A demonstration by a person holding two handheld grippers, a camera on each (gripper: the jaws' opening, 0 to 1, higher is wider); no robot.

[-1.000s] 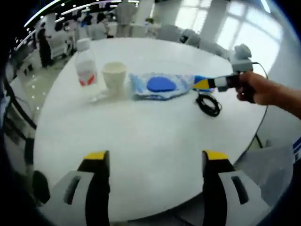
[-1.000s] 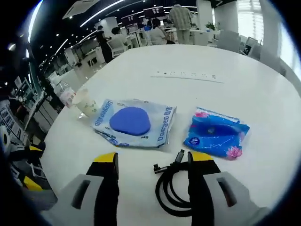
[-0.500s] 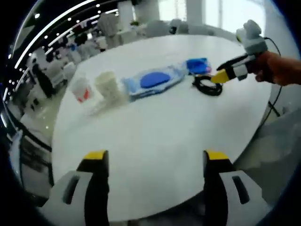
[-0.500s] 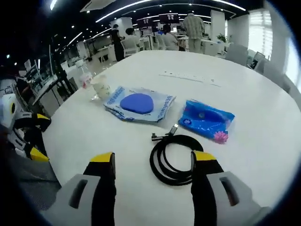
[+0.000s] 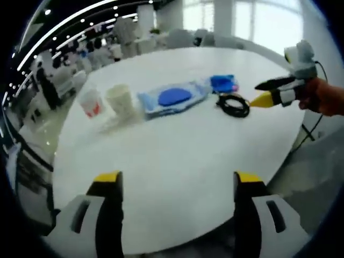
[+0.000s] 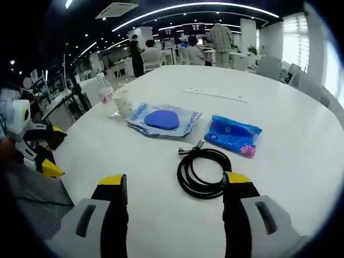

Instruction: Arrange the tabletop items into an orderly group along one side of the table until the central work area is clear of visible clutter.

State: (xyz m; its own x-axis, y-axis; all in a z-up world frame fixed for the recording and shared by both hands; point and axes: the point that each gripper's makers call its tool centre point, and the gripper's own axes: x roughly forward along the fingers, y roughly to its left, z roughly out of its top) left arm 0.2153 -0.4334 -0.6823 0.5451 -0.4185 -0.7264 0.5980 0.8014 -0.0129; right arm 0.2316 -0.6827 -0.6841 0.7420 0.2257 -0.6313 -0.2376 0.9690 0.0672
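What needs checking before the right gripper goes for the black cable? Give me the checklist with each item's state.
1. Right gripper open and holding nothing: ok, its jaws stand apart over bare table.
2. Black cable free to take: ok, it lies coiled by itself on the white table, just ahead of the jaws.
3. Cable clear of the blue tissue pack: ok, a gap shows between them.
4. Cable's plug end clear of the clear bag with the blue pad: cannot tell, the plug lies close to the bag's edge.
5. Left gripper out of the way: ok, open at the table's near edge.
6. Paper cup and bottle standing: ok, upright side by side.
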